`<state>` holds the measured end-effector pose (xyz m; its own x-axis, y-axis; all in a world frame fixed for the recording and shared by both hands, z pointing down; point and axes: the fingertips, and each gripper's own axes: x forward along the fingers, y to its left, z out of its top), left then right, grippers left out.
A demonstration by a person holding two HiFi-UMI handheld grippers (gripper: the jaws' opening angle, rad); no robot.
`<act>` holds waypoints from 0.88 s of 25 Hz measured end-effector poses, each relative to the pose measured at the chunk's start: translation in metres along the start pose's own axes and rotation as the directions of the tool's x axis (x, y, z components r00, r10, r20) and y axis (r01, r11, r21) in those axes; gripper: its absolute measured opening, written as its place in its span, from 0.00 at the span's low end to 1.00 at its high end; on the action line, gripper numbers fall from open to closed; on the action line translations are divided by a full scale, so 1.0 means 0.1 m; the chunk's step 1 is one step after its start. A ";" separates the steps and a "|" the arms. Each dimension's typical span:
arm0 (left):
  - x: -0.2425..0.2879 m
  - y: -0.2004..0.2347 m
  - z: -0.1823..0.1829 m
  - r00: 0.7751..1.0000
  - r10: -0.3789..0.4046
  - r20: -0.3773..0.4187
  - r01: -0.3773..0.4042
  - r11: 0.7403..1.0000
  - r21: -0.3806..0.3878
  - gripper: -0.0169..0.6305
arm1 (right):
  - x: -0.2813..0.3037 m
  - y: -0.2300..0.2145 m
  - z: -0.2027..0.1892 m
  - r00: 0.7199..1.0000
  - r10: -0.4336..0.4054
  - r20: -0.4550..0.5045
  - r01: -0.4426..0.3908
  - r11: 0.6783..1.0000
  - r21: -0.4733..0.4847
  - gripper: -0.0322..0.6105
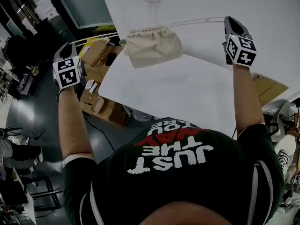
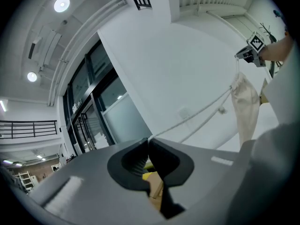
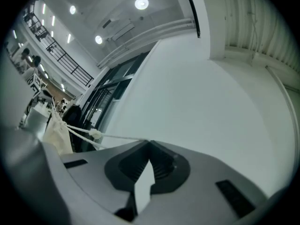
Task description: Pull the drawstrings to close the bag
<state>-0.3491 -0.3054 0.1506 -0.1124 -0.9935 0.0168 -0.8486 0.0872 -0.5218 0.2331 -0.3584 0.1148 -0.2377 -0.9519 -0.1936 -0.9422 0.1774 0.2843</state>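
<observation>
Nearest the head camera, the person's two forearms reach out to either side of the bag (image 1: pixel 152 48). Left of the bag, the left gripper (image 1: pixel 70 50) is clenched on the left drawstring (image 1: pixel 101 37); in its own view the jaw tips (image 2: pixel 149 139) meet on the white cord (image 2: pixel 197 114), which runs taut to the bag (image 2: pixel 244 104). Right of the bag, the right gripper (image 1: pixel 229 21) is likewise pinched shut on the right drawstring (image 1: pixel 197 21); its own view shows the cord (image 3: pixel 117 137) leaving the closed tips (image 3: pixel 149 142), past a knot (image 3: pixel 95 135), to the bag (image 3: pixel 56 132). Between the two grippers the cream cloth bag hangs from its cords, mouth gathered into tight pleats. Under the bag lies the white table (image 1: pixel 187 93); whether the bag's bottom touches it cannot be told. Below and left of the bag, cardboard boxes (image 1: pixel 105 109) sit on the floor.
</observation>
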 end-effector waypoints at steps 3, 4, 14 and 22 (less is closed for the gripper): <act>-0.03 -0.02 0.02 1.000 0.009 0.001 -0.009 1.000 0.009 0.05 | -0.03 0.02 0.11 1.000 -0.009 0.011 0.011 0.991 -0.131 0.06; -0.03 -0.02 0.02 1.000 0.010 -0.001 -0.010 1.000 0.007 0.05 | -0.05 0.02 0.15 1.000 -0.013 0.014 0.016 0.983 -0.184 0.06; -0.02 -0.10 -0.04 1.000 -0.015 -0.011 0.015 1.000 0.016 0.05 | -0.11 -0.20 0.09 0.999 -0.028 -0.030 0.019 0.968 -0.250 0.06; 0.00 -0.17 -0.13 0.999 -0.042 -0.031 0.044 0.998 0.041 0.05 | -0.14 -0.45 -0.04 0.997 -0.040 -0.063 0.030 0.988 -0.154 0.06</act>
<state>-0.3413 -0.3060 0.1710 -0.0926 -0.9935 0.0655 -0.8305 0.0407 -0.5555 0.2802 -0.3540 0.1087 -0.1841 -0.9721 -0.1456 -0.9013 0.1078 0.4196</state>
